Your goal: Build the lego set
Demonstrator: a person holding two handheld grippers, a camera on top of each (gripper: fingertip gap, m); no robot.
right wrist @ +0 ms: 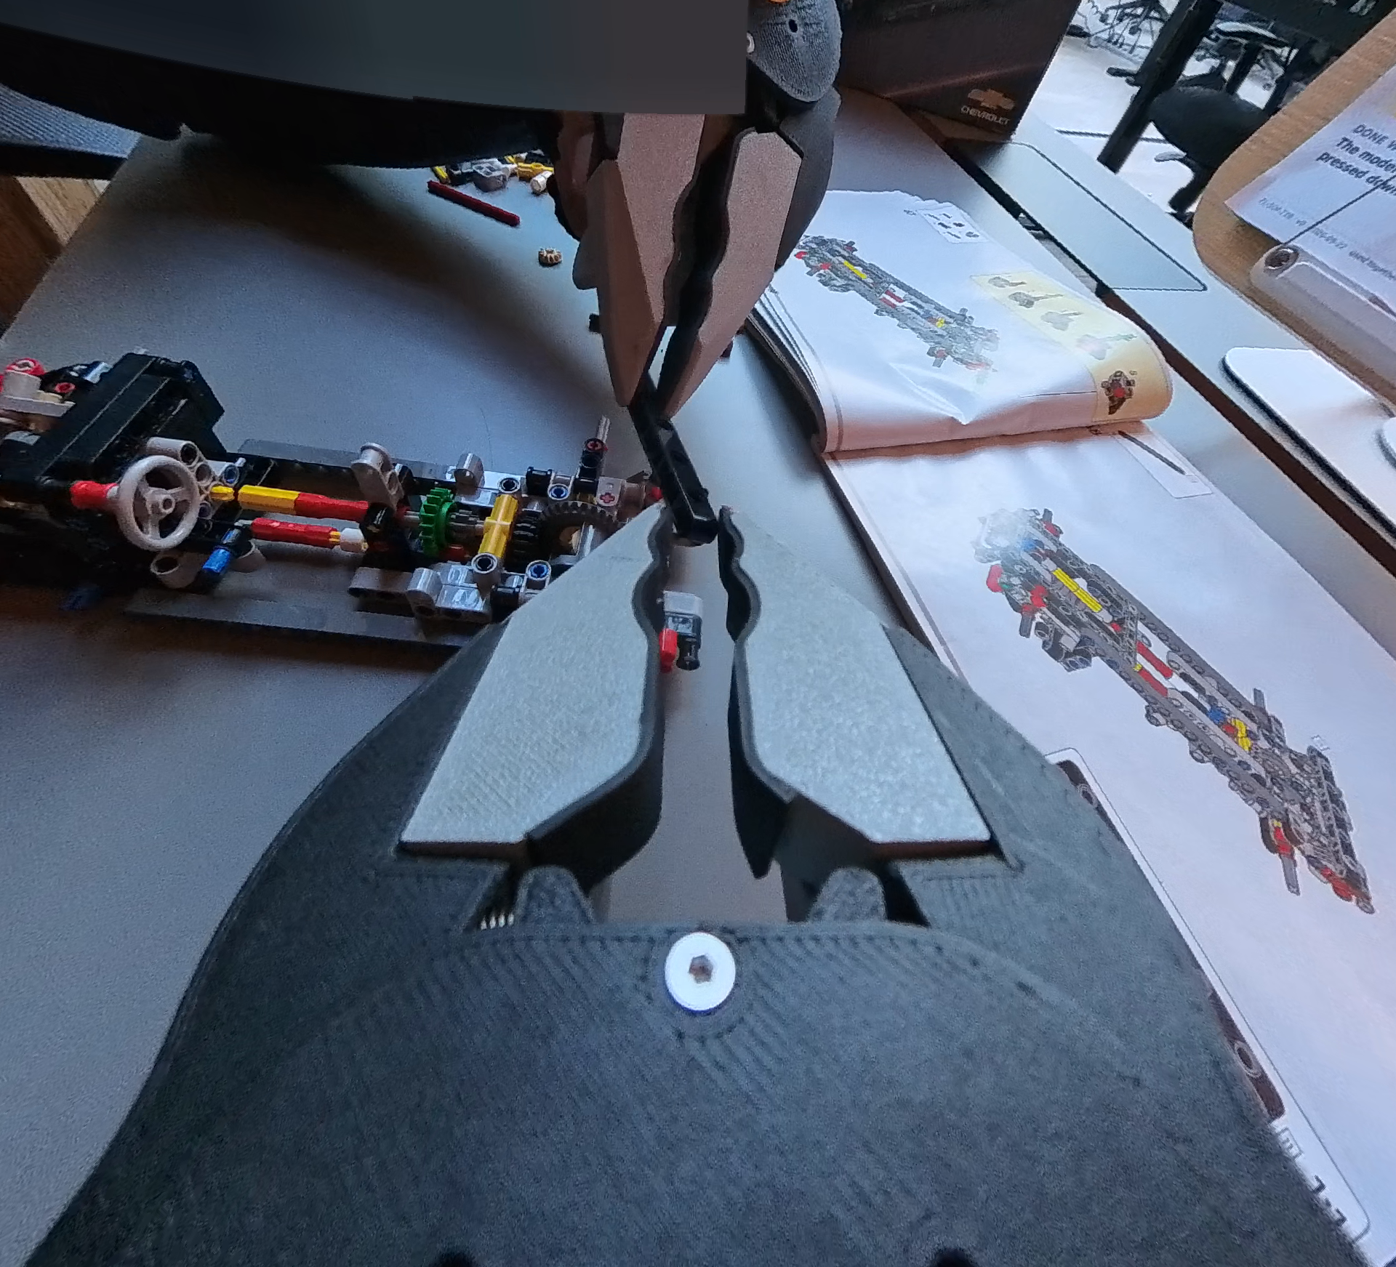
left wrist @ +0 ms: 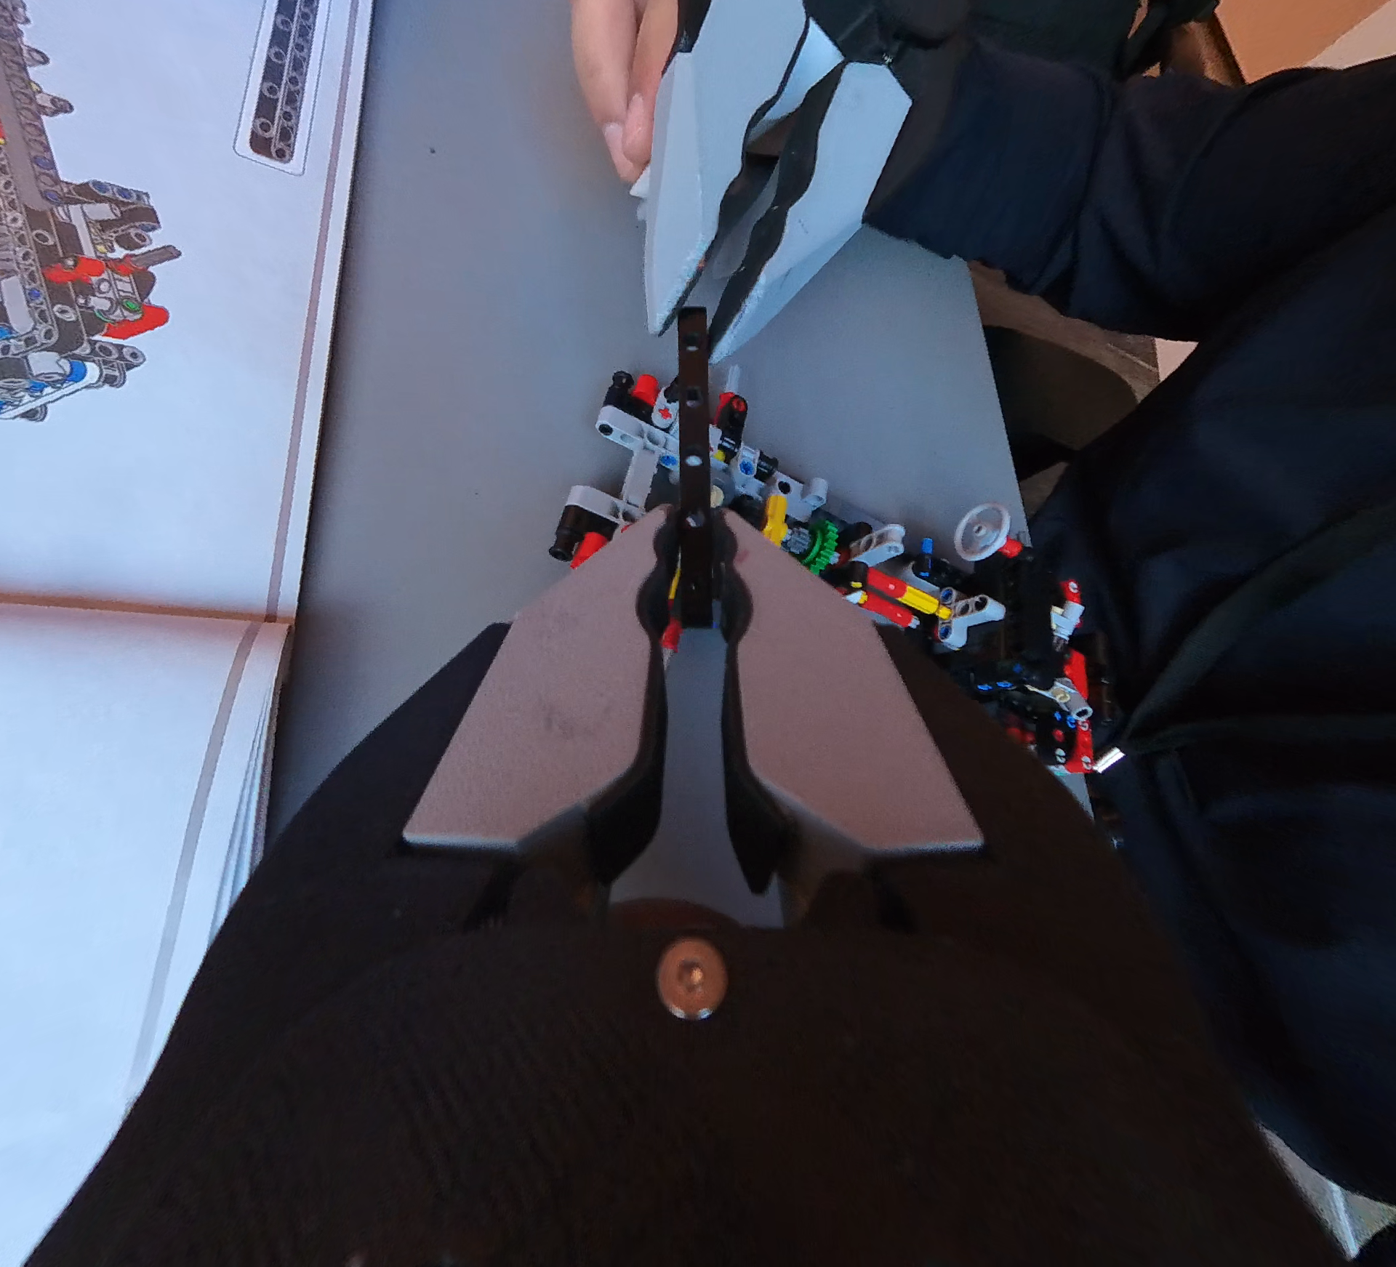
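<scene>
My left gripper [left wrist: 693, 574] clamps one end of a black holed beam [left wrist: 693, 445] above the brick model [right wrist: 423, 536] on the worktop [left wrist: 468, 324]. My right gripper [right wrist: 691, 536], slightly parted, brackets the beam's free end without clamping; I judge squaring its fingers [right wrist: 650, 551] on the flat sides advisable.

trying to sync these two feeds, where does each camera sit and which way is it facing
Left wrist view: on the left gripper, looking steeply down at the grey table; it grips a black beam; a sleeve and hand show.
Right wrist view: on the right gripper, looking low across the table toward the open booklet; its jaws stand apart at the beam's end.
Shared: beam, brick model, booklet, each other's gripper.
</scene>
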